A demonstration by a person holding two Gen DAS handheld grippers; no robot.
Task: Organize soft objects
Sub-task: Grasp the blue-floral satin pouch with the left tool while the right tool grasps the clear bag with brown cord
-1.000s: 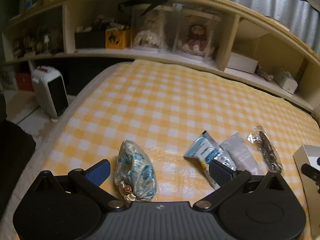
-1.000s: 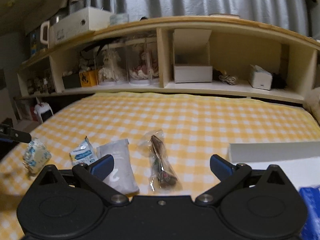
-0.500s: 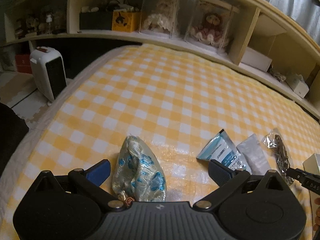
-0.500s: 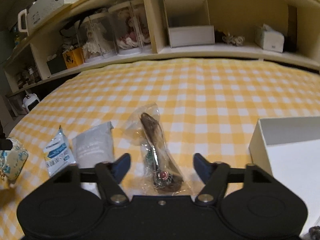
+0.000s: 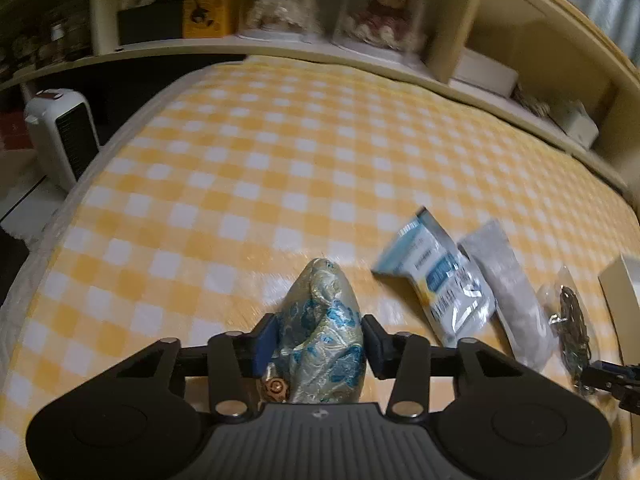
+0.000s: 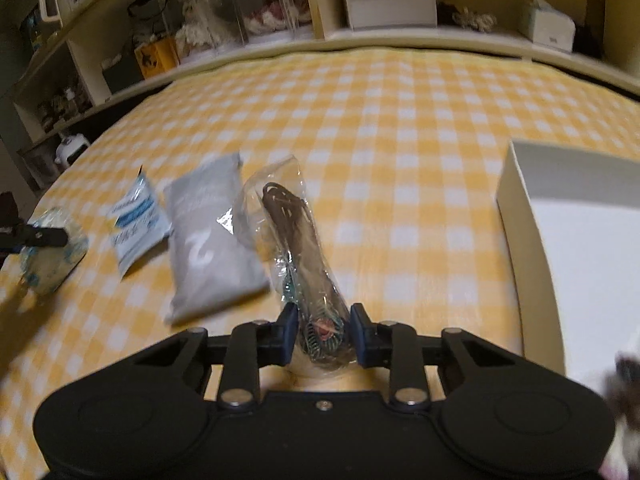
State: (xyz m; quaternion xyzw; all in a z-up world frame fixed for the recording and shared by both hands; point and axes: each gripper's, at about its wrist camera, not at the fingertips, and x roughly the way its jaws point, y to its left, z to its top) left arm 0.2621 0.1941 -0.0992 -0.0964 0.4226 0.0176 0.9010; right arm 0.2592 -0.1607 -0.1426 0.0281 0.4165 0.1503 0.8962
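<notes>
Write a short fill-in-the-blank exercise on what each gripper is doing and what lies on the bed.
1. The left gripper has its fingers closed on the blue-and-silver ____.
2. The right gripper grips the clear plastic bag, which lies just left of the open white ____.
3. The bedspread is checked in white and ____.
4. Between the blue-and-white packet and the clear bag lies a grey pouch marked with the numeral ____.

Missing words: pouch; box; yellow; 2

On the bed (image 6: pixel 400 120), from its left edge rightward, lie the pouch (image 5: pixel 320 320), sachet (image 6: pixel 136 220), pillow pack (image 6: pixel 208 240) and clear bag (image 6: pixel 296 240); the box (image 6: pixel 520 216) sits near the right edge; shelves (image 6: pixel 400 36) stand behind.
</notes>
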